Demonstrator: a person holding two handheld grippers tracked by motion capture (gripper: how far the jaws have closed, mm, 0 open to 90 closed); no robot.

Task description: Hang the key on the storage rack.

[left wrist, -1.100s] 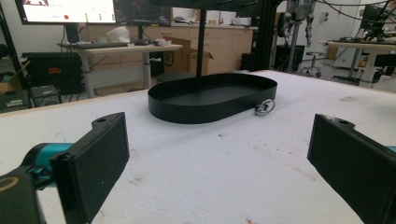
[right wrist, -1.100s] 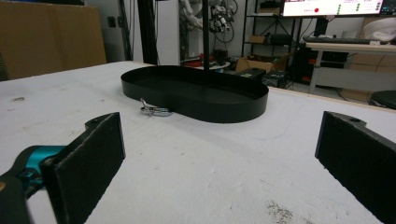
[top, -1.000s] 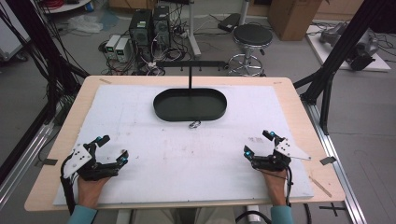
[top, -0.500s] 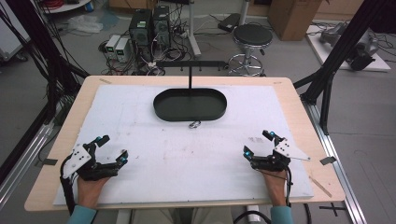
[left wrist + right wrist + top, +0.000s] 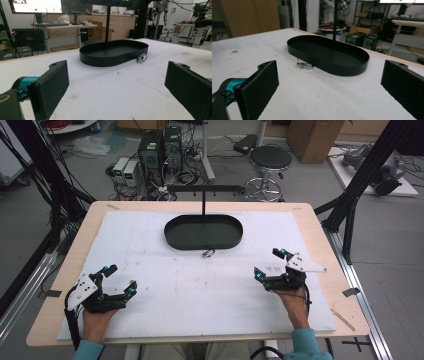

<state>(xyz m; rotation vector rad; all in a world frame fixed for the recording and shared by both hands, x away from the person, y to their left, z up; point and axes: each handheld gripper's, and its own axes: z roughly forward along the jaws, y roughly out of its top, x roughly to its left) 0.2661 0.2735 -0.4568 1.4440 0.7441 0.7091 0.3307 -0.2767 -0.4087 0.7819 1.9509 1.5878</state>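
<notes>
left gripper (image 5: 118,281): jaws wide, empty, table 8 o'clock
right gripper (image 5: 268,263): jaws wide, empty, 4 o'clock
metal ring (image 5: 208,253): on white mat, touching black tray (image 5: 172,235) near rim, centre
risk: ring small, flat; jaws may skid it under the rim or pinch the mat

No text, label, brand or number is legible on anything here.
</notes>
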